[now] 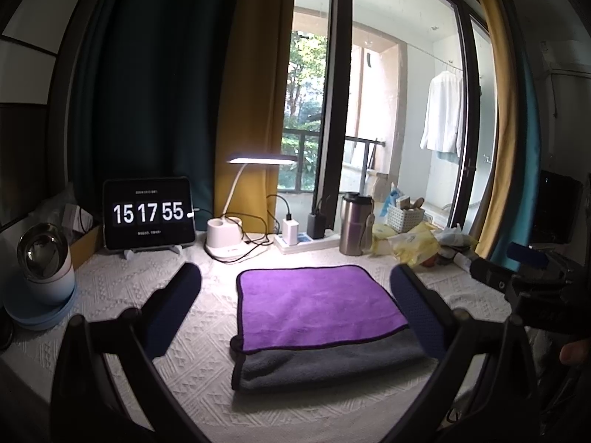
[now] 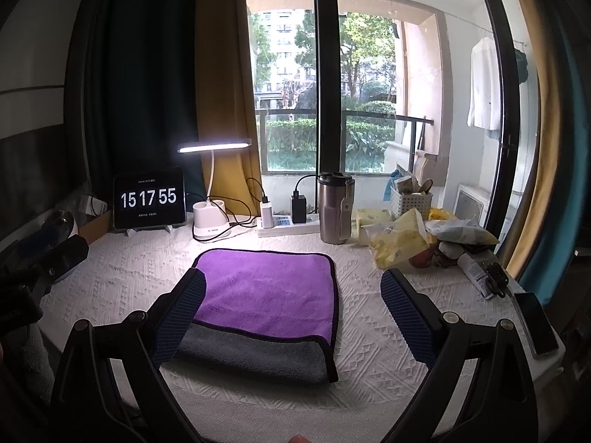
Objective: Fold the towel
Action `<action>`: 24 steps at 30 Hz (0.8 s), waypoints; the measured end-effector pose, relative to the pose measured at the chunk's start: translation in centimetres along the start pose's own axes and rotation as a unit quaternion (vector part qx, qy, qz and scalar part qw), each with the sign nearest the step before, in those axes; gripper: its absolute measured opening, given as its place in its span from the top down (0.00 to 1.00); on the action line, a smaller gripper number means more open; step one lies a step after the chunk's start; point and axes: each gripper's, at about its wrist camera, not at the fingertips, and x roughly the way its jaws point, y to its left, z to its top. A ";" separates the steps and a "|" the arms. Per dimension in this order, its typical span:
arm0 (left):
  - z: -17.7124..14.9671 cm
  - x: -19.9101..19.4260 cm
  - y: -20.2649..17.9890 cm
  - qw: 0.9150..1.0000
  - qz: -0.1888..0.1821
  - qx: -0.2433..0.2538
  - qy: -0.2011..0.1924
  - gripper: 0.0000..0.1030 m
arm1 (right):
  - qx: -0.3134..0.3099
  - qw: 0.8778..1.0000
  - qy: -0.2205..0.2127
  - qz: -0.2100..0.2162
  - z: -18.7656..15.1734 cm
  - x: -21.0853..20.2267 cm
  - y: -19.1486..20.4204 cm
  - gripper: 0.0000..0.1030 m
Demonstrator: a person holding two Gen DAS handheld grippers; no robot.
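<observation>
A purple towel with a grey underside (image 1: 317,313) lies folded flat on the white textured table cover; the grey layer shows along its near edge. It also shows in the right wrist view (image 2: 266,295). My left gripper (image 1: 295,277) is open and empty, hovering above the towel with its fingers on either side of it. My right gripper (image 2: 293,280) is open and empty, above the towel's right part, its left finger over the towel's left edge. The right gripper's body shows at the right edge of the left wrist view (image 1: 524,284).
Along the back stand a tablet clock (image 1: 147,214), a lit desk lamp (image 1: 229,236), a power strip with chargers (image 1: 303,238), a steel tumbler (image 1: 354,225), yellow bags (image 1: 410,243) and a basket. A round white device (image 1: 44,262) is at left. A phone (image 2: 535,325) and tube lie at right.
</observation>
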 end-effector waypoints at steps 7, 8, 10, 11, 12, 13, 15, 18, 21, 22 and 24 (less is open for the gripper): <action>-0.7 2.6 0.4 0.999 0.000 -0.006 0.036 0.00 | 0.000 1.000 0.021 -0.002 -0.3 1.9 -1.0 0.05; -0.8 3.1 0.4 0.999 0.001 -0.007 0.045 0.00 | 0.000 1.000 0.025 -0.002 -0.3 2.3 -1.1 0.05; -1.1 4.0 0.6 0.998 0.002 -0.007 0.057 0.00 | 0.000 0.999 0.032 -0.001 -0.5 3.0 -1.5 0.05; -1.2 4.4 0.6 0.998 0.003 -0.006 0.063 0.00 | -0.001 0.999 0.036 -0.001 -0.5 3.3 -1.6 0.05; -1.3 4.9 0.7 0.998 0.003 -0.006 0.068 0.00 | 0.000 0.999 0.040 -0.001 -0.6 3.8 -1.7 0.05; -1.5 5.3 0.7 0.997 0.003 -0.005 0.074 0.00 | 0.000 0.999 0.044 0.000 -0.6 4.2 -1.8 0.05; -1.9 6.3 1.0 0.996 0.003 -0.005 0.090 0.01 | 0.001 0.999 0.054 0.001 -0.6 5.0 -2.0 0.06; -2.5 7.7 1.7 0.993 0.003 -0.013 0.114 0.01 | 0.002 0.998 0.068 0.003 -0.9 6.2 -2.3 0.07; -3.2 9.2 2.5 0.991 0.008 -0.017 0.133 0.01 | 0.003 0.996 0.084 0.005 -1.1 7.4 -2.6 0.11; -3.5 9.6 2.6 0.990 0.010 -0.016 0.138 0.01 | 0.002 0.996 0.088 0.006 -1.3 7.8 -2.7 0.11; -4.1 10.4 2.9 0.988 0.013 -0.018 0.150 0.01 | 0.003 0.995 0.098 0.011 -1.6 8.6 -2.8 0.13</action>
